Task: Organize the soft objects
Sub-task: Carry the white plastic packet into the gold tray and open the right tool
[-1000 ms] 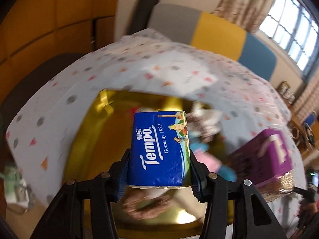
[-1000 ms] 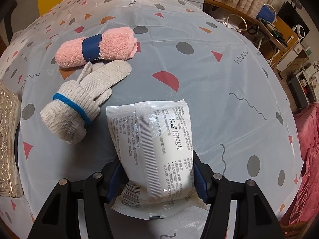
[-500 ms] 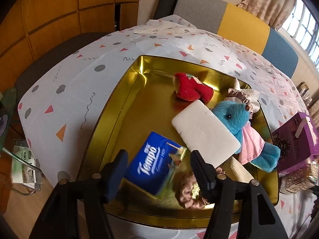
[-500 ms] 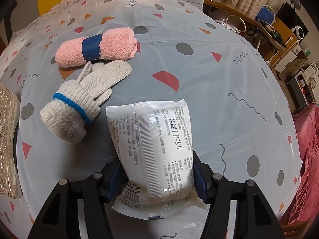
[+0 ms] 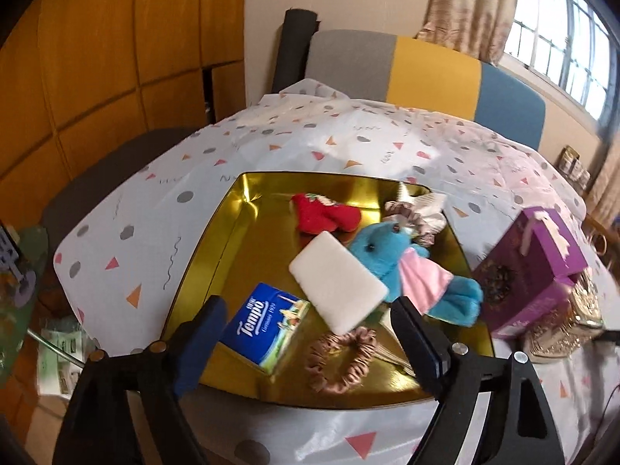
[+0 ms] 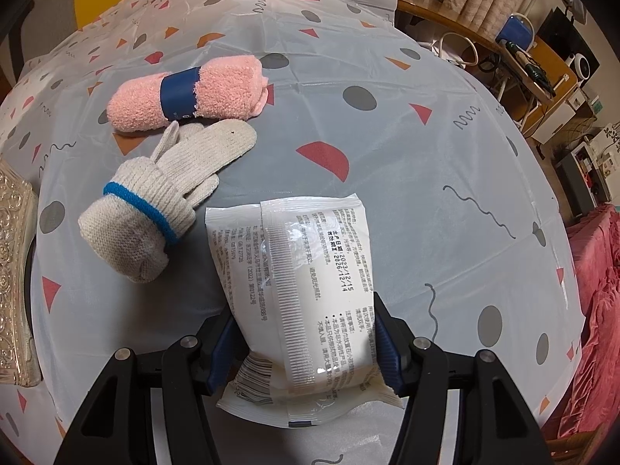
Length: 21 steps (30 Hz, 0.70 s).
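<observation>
Now the left gripper (image 5: pixel 306 343) fingers, just opened wide, flank the freed tissue pack (image 5: pixel 266 327).

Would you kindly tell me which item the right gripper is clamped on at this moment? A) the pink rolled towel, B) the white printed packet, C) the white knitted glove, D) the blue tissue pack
B: the right gripper has its pads pressed against both sides of the white printed packet, while the pink rolled towel and white knitted glove lie apart on the tablecloth.
</observation>
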Each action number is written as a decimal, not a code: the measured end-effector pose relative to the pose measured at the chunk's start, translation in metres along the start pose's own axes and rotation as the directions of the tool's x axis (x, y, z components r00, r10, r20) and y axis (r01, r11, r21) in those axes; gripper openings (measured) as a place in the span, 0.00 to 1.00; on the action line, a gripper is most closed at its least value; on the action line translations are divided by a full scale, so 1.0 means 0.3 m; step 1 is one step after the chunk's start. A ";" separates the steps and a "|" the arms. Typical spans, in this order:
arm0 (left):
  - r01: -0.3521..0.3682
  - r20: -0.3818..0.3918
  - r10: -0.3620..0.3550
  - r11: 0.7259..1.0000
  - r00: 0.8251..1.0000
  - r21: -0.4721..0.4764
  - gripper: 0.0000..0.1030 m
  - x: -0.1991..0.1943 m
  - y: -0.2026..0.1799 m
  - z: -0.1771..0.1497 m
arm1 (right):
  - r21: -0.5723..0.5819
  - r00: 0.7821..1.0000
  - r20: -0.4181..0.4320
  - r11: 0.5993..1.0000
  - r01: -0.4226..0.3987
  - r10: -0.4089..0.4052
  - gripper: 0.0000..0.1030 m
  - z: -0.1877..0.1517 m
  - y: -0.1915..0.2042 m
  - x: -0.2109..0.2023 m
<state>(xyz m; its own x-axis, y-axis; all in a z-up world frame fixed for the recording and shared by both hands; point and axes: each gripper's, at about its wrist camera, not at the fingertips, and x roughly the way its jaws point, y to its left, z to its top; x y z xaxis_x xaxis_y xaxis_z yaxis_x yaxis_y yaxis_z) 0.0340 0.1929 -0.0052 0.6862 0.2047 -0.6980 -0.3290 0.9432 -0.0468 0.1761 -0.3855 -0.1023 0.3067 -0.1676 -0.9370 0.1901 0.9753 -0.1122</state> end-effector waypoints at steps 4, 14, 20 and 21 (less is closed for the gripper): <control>0.006 -0.005 -0.006 0.999 1.000 0.035 0.84 -0.022 -0.045 -0.014 | -0.017 1.000 0.014 1.000 0.014 -0.014 0.59 0.004 0.006 -0.003; 0.021 0.032 -0.025 0.994 0.999 0.103 0.87 -0.082 -0.126 -0.031 | -0.019 1.000 0.018 1.000 0.017 -0.017 0.59 0.003 0.004 0.001; 0.044 0.027 -0.048 0.992 0.999 0.119 0.87 -0.090 -0.156 -0.040 | 0.002 1.000 0.015 1.000 0.001 -0.001 0.59 0.012 -0.007 -0.004; 0.049 0.026 -0.052 0.992 0.998 0.120 0.87 -0.093 -0.159 -0.044 | 0.006 1.000 0.015 1.000 0.000 0.000 0.59 0.015 -0.011 -0.003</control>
<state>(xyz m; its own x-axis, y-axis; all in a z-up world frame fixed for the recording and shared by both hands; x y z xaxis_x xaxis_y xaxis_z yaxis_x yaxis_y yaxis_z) 0.0220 0.1387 0.0073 0.7191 0.1622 -0.6757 -0.2148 0.9766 0.0058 0.1794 -0.3891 -0.0996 0.3206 -0.1699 -0.9318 0.1955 0.9745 -0.1104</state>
